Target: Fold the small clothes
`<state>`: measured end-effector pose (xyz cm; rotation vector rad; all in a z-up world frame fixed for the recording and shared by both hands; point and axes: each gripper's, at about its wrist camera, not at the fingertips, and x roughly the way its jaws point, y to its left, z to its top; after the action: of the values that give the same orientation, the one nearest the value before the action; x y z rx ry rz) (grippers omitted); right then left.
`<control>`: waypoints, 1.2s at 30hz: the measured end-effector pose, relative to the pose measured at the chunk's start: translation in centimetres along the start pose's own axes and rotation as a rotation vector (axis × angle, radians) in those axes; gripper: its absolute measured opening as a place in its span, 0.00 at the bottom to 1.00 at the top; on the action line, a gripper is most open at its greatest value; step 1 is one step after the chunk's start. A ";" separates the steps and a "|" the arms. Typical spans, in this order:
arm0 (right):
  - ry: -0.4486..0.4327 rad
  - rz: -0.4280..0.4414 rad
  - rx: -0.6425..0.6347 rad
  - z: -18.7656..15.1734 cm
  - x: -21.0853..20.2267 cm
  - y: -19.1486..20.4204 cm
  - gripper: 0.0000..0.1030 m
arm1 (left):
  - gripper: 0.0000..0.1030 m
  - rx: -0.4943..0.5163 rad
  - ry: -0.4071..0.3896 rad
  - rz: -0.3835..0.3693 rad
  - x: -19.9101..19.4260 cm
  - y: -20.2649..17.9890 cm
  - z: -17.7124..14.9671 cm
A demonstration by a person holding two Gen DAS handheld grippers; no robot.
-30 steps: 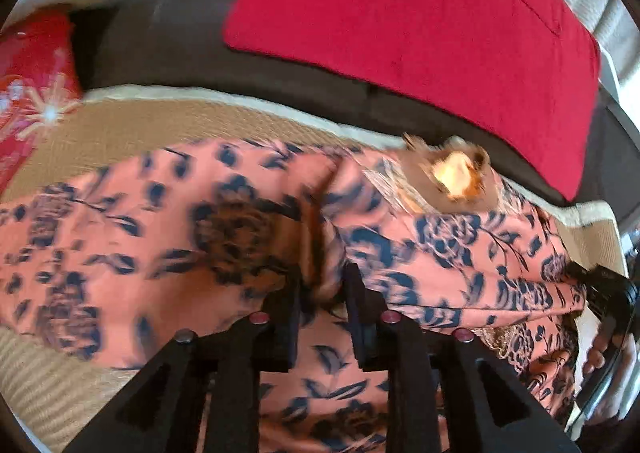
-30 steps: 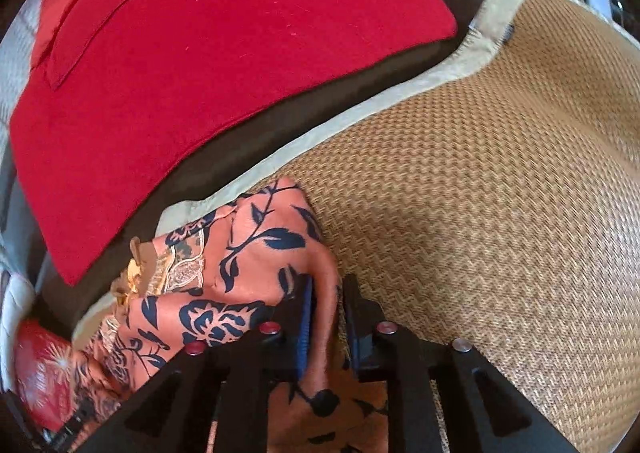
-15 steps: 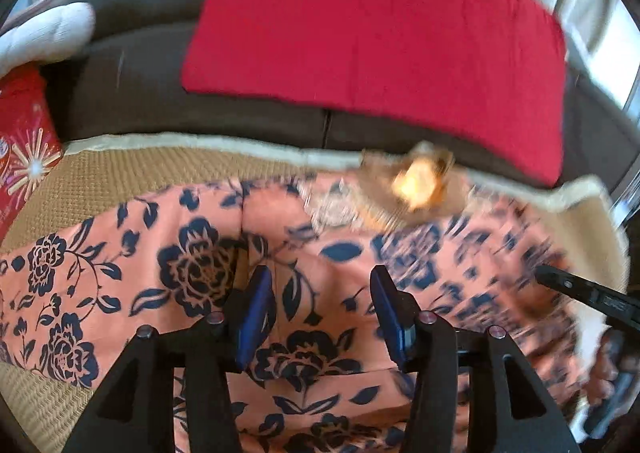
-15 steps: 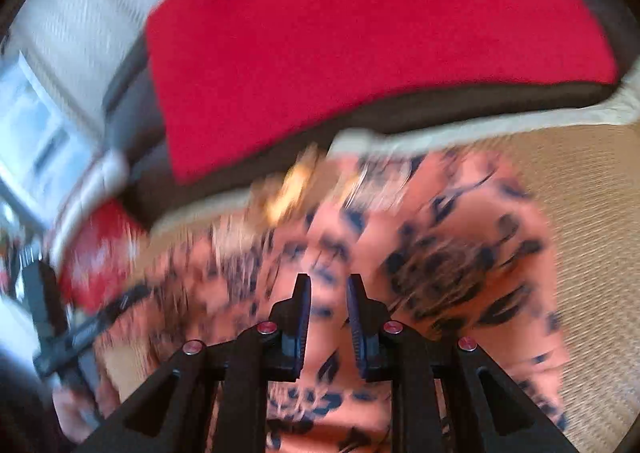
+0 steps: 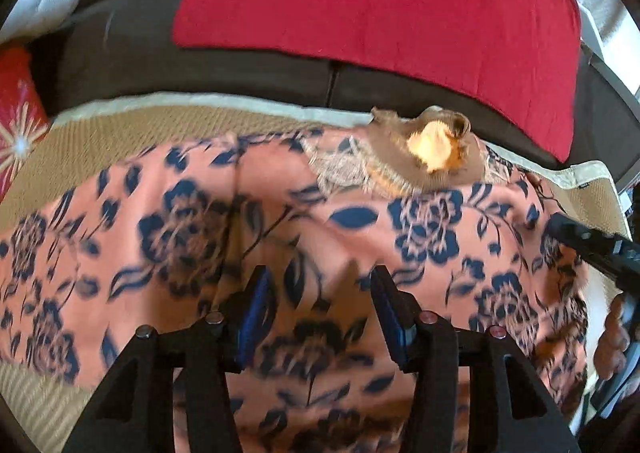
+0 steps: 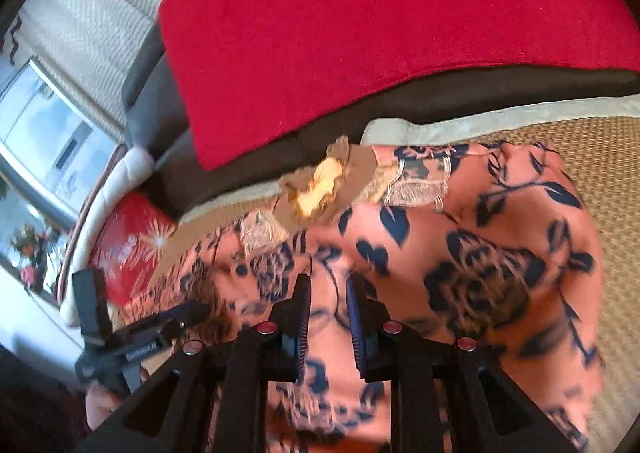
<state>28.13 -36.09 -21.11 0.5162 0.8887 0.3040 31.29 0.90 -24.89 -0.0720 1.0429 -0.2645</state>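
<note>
1. The garment (image 5: 280,221), salmon-pink with a dark blue flower print, lay spread across the woven mat (image 5: 120,137) on the dark sofa (image 5: 248,73).
2. Its brown collar piece with a yellow tag (image 5: 432,149) sat at the far edge of the mat, next to the pale border strip.
3. My left tongs (image 5: 320,293) hung over the middle of the garment, pointing down at it. Jaws stood about half apart, blue pads facing each other, nothing pinched between them. Fabric was only seen underneath.
4. My right tongs (image 6: 329,293) were over the same garment, nearer the collar side. Jaws were narrow, with a slim gap. A raised ridge of pink cloth ran into that gap, and the pads looked closed on it.
5. From the right view, the other tool showed at lower left, black, low over the cloth edge.
6. In the left view, my right hand (image 5: 612,341) showed at the right edge, wrapped on its tool handle, beside the garment's edge.
7. A red blanket (image 5: 380,13) was draped over the sofa back behind the mat.
8. A red cushion with a white starburst (image 6: 132,245) sat at the end of the sofa, just off the mat.
9. Both views were motion-blurred on the print, so fine fold lines could not be read.
</note>
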 end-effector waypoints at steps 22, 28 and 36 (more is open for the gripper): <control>-0.033 0.083 -0.137 -7.4 -0.4 9.2 0.58 | 0.84 -0.337 -0.229 0.233 -16.2 14.7 -6.7; -0.075 0.112 -0.162 -10.6 -1.1 11.5 0.75 | 0.85 -0.664 -0.270 0.328 -19.1 27.7 -14.5; -0.067 0.048 -0.189 -11.2 0.8 11.0 0.74 | 0.85 -0.758 -0.383 0.409 -17.5 33.6 -18.2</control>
<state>19.20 -23.21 -21.47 0.3702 0.7749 0.4079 13.46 38.95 -25.49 -0.5633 0.7044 0.5117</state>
